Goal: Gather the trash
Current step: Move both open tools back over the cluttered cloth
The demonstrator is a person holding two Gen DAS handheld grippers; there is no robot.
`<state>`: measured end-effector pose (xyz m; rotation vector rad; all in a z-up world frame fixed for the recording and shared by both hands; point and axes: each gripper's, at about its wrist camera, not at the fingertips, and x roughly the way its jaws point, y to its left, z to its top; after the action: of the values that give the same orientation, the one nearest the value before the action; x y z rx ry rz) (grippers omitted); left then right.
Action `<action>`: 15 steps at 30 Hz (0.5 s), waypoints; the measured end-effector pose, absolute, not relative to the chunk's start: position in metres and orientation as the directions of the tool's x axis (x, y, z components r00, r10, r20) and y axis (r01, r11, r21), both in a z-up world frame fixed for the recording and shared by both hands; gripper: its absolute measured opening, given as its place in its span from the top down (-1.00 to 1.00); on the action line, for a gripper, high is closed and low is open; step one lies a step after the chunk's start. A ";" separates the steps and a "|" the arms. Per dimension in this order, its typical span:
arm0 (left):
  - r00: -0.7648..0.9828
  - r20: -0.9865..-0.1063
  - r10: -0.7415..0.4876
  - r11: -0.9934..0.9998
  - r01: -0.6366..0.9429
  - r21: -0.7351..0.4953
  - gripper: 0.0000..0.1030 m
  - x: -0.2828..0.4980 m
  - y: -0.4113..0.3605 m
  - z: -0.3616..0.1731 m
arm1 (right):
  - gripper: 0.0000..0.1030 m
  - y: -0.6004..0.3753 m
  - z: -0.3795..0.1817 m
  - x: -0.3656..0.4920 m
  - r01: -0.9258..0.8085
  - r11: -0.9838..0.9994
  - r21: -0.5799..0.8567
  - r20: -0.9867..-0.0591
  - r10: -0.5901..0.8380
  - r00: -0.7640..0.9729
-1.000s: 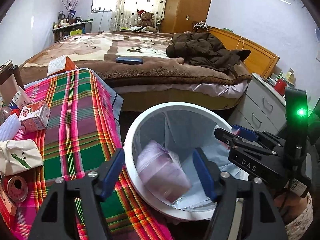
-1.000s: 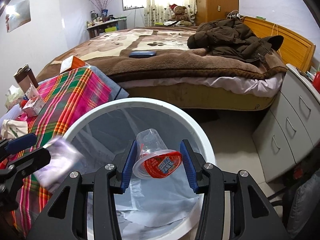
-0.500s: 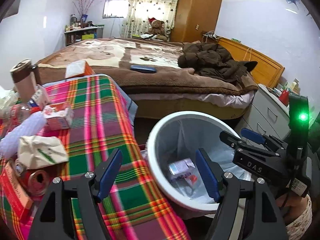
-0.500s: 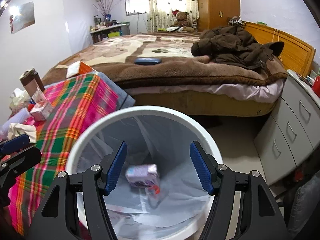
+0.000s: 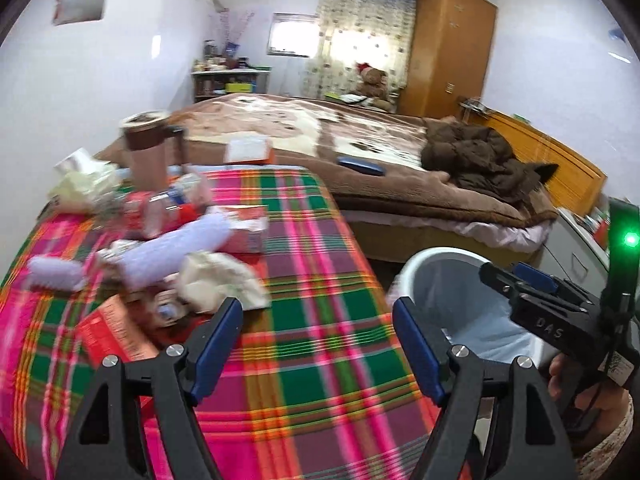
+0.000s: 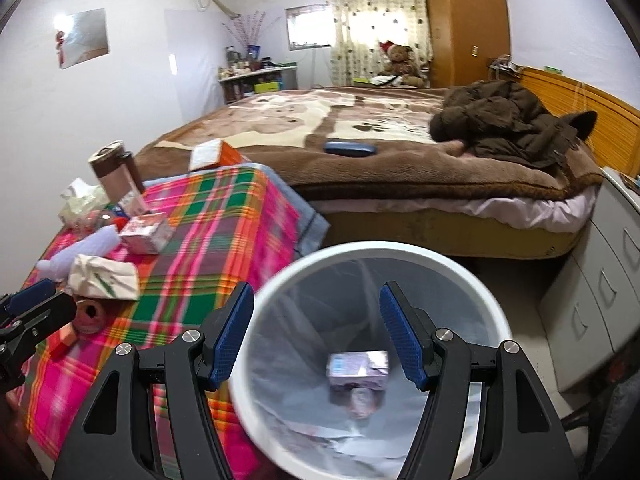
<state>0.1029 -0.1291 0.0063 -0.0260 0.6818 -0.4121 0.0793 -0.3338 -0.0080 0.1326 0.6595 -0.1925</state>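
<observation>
My left gripper [image 5: 316, 308] hovers over the plaid tablecloth [image 5: 320, 380], its jaws opening with nothing between them. Ahead of it to the left lies a litter pile: a crumpled tissue pack [image 5: 216, 280], a lilac plastic roll [image 5: 176, 248], a red packet [image 5: 116, 332] and a can [image 6: 90, 314]. Over the white bin [image 6: 400, 250], my right gripper [image 6: 317, 292] stands open and empty. A purple packet [image 6: 358, 368] lies in the bin's liner with a clear cup [image 6: 362, 400] under it. The bin [image 5: 440, 254] stands right of the table.
A brown mug [image 5: 146, 148] and an orange tissue box [image 5: 248, 150] stand at the table's far end. Behind is a bed [image 6: 360, 120] with a brown coat [image 6: 508, 120] and a blue case [image 6: 350, 148]. Grey drawers [image 6: 600, 300] stand right of the bin.
The purple packet and the cup have dropped into the bin. My right gripper opened and let go of the cup. My left gripper swung left from above the bin to above the table.
</observation>
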 end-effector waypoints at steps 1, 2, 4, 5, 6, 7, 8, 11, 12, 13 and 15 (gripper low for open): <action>0.705 -0.610 -0.362 0.927 0.342 -0.155 -0.54 0.104 -0.121 0.005 | -0.30 -0.328 -0.008 0.082 0.205 0.977 0.064 -0.618 -0.123 0.776; 0.710 -0.613 -0.347 0.934 0.321 -0.157 -0.54 0.105 -0.112 0.003 | -0.30 -0.322 -0.008 0.084 0.192 0.979 0.067 -0.619 -0.110 0.778; 0.716 -0.620 -0.320 0.945 0.287 -0.156 -0.55 0.107 -0.096 -0.001 | -0.30 -0.311 -0.009 0.088 0.166 0.984 0.068 -0.619 -0.089 0.780; 0.719 -0.623 -0.308 0.950 0.272 -0.156 -0.55 0.109 -0.087 -0.003 | -0.30 -0.305 -0.010 0.091 0.153 0.986 0.068 -0.620 -0.078 0.780; 0.722 -0.624 -0.298 0.953 0.260 -0.155 -0.57 0.110 -0.080 -0.004 | -0.30 -0.301 -0.010 0.092 0.143 0.987 0.068 -0.622 -0.070 0.780; 0.725 -0.627 -0.284 0.958 0.242 -0.154 -0.57 0.111 -0.071 -0.006 | -0.30 -0.297 -0.011 0.093 0.130 0.989 0.071 -0.623 -0.058 0.780; 0.729 -0.629 -0.271 0.962 0.228 -0.150 -0.57 0.111 -0.064 -0.008 | -0.30 -0.293 -0.011 0.095 0.120 0.990 0.072 -0.623 -0.049 0.781; 0.735 -0.636 -0.233 0.972 0.184 -0.144 -0.58 0.114 -0.043 -0.012 | -0.30 -0.279 -0.012 0.100 0.093 0.993 0.073 -0.627 -0.027 0.779; 0.737 -0.637 -0.226 0.974 0.175 -0.143 -0.58 0.113 -0.039 -0.013 | -0.30 -0.276 -0.012 0.102 0.086 0.994 0.075 -0.628 -0.020 0.778; 0.738 -0.639 -0.218 0.976 0.165 -0.143 -0.58 0.114 -0.034 -0.015 | -0.30 -0.272 -0.012 0.103 0.080 0.994 0.076 -0.629 -0.014 0.777; 0.736 -0.646 -0.203 0.979 0.146 -0.142 -0.59 0.116 -0.023 -0.018 | -0.30 -0.263 -0.011 0.107 0.060 0.995 0.078 -0.629 0.002 0.777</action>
<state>0.1156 -0.0235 -0.0181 -0.0839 0.7189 -0.1921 0.1070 -0.2627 -0.0111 0.0959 0.6804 -0.0314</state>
